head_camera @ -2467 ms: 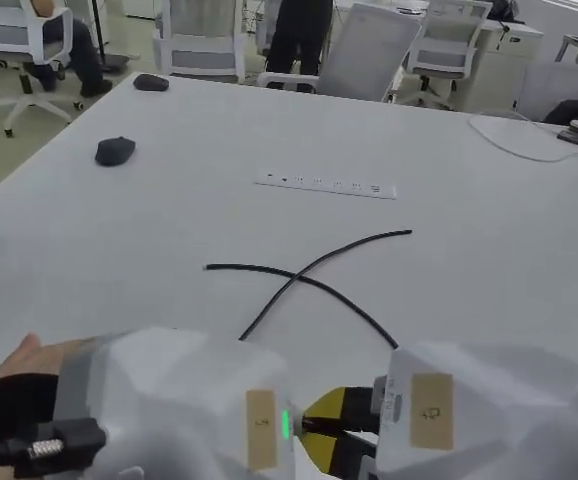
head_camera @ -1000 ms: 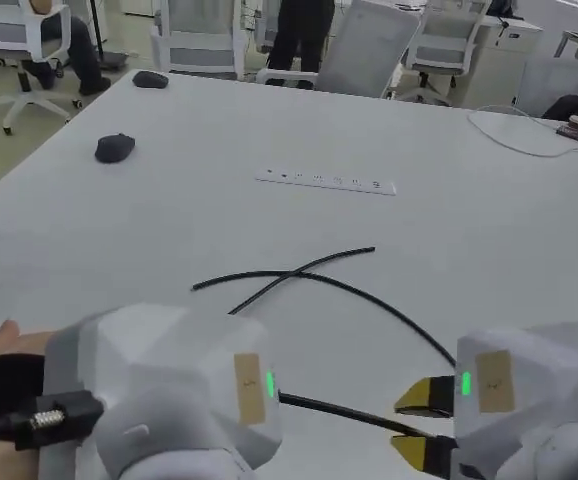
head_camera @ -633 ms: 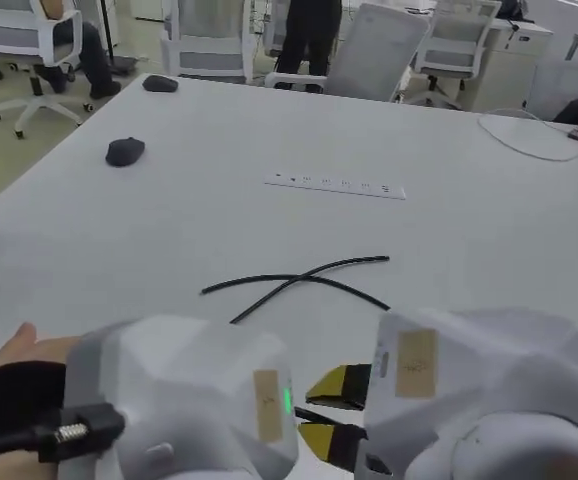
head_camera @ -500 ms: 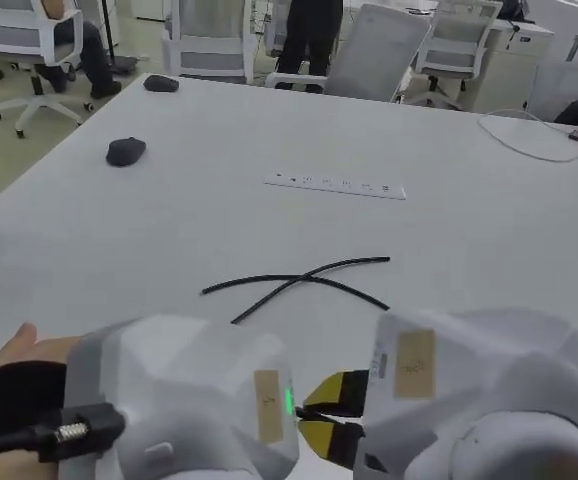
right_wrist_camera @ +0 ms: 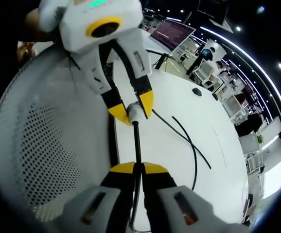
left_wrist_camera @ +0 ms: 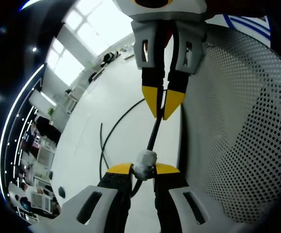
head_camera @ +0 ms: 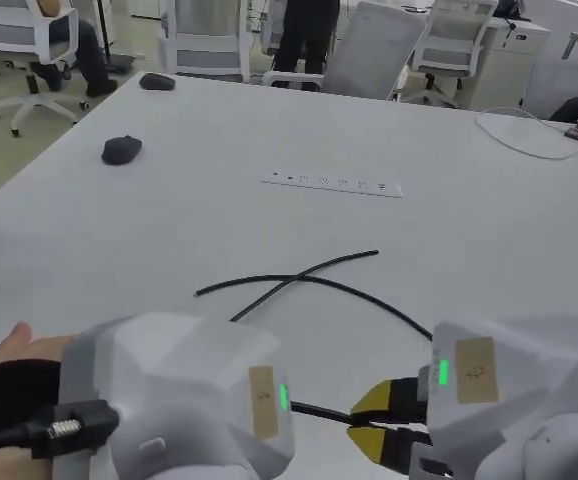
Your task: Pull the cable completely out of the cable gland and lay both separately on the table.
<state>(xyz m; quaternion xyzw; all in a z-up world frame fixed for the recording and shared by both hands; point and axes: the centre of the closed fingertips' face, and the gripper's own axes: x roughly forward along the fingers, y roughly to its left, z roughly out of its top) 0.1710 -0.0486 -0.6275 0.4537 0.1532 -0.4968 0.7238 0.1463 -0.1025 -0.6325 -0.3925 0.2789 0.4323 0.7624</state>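
Left gripper (left_wrist_camera: 143, 171) pinches the one white cable gland (left_wrist_camera: 145, 160); right gripper (right_wrist_camera: 136, 169) clamps the single black cable (right_wrist_camera: 136, 141) near it. Two mice (head_camera: 121, 149) and one power strip (head_camera: 331, 184) lie on the white table (head_camera: 509, 240), with office chairs (head_camera: 374, 50) beyond.

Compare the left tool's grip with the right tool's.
The left tool is shut on the white cable gland; the right tool is shut on the black cable. The left tool's jaws stand apart around the gland; the right tool's nearly meet. Both face each other along the cable.
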